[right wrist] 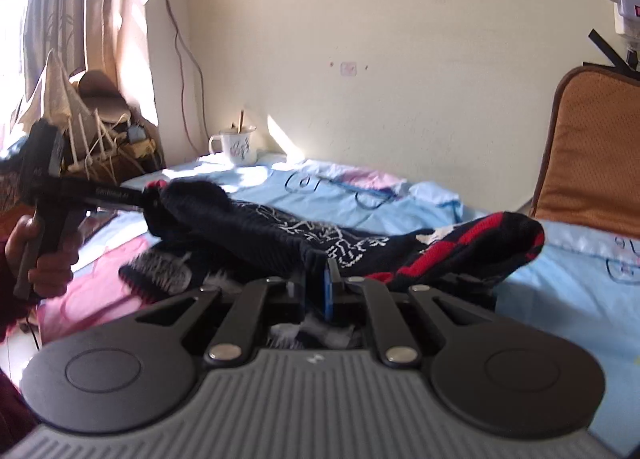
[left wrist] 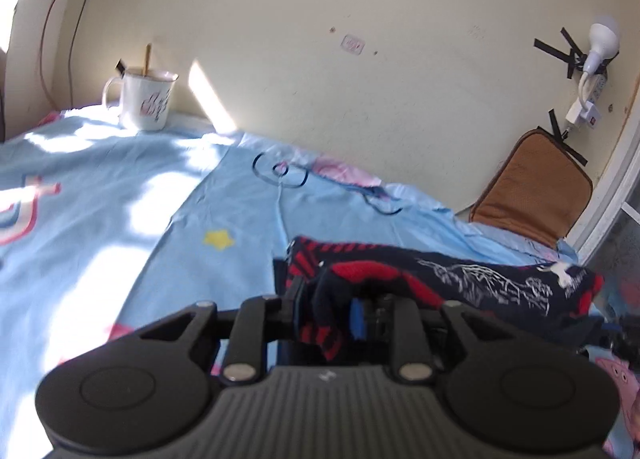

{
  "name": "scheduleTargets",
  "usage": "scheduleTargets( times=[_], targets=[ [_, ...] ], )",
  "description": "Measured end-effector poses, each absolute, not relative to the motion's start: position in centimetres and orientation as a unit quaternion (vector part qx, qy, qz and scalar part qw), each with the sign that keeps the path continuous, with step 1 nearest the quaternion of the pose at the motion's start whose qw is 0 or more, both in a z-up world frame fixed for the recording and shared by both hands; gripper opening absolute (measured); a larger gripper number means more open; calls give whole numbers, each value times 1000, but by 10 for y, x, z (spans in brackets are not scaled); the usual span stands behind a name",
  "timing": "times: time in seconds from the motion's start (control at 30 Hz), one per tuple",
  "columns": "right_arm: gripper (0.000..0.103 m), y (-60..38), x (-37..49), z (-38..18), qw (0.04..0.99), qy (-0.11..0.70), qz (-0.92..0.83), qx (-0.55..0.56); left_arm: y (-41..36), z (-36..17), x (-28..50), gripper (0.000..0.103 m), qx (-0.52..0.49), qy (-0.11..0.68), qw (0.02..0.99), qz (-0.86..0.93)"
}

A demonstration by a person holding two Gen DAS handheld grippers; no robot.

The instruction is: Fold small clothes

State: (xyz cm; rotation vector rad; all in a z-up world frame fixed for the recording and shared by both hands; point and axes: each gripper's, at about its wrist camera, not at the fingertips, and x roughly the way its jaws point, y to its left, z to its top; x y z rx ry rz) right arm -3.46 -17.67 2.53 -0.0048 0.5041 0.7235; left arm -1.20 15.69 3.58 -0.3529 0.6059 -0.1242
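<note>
A dark navy knitted garment (left wrist: 460, 279) with red stripes and a white line pattern hangs stretched between my two grippers above the light blue bedsheet (left wrist: 120, 219). My left gripper (left wrist: 340, 311) is shut on one end of it. In the right wrist view my right gripper (right wrist: 324, 283) is shut on the garment (right wrist: 280, 235) near its middle, and the red-striped end (right wrist: 480, 247) droops to the right. The left gripper (right wrist: 150, 199) shows at the left, held by a hand, pinching the other end.
A white mug (left wrist: 146, 99) stands at the wall on the bed. A brown cushion (left wrist: 532, 187) leans against the wall at the right. A grey and black knit piece (right wrist: 160, 275) lies on a pink patch below the garment. Curtain and clutter (right wrist: 92, 119) stand at the left.
</note>
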Motion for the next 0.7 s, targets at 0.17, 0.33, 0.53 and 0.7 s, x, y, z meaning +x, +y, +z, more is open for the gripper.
scheduleTargets(
  times=[0.17, 0.33, 0.53, 0.7],
  targets=[
    [25, -179, -53, 11, 887, 274, 371, 24, 183, 29, -42, 48, -220, 306, 925, -44],
    [31, -200, -59, 46, 905, 212, 363, 69, 192, 54, -61, 57, -237, 266, 934, -37],
    [43, -211, -37, 52, 949, 175, 233, 121, 154, 78, -47, 59, -219, 233, 943, -93],
    [45, -217, -15, 15, 943, 201, 184, 191, 102, 60, -22, 61, -138, 255, 951, -104]
  ],
)
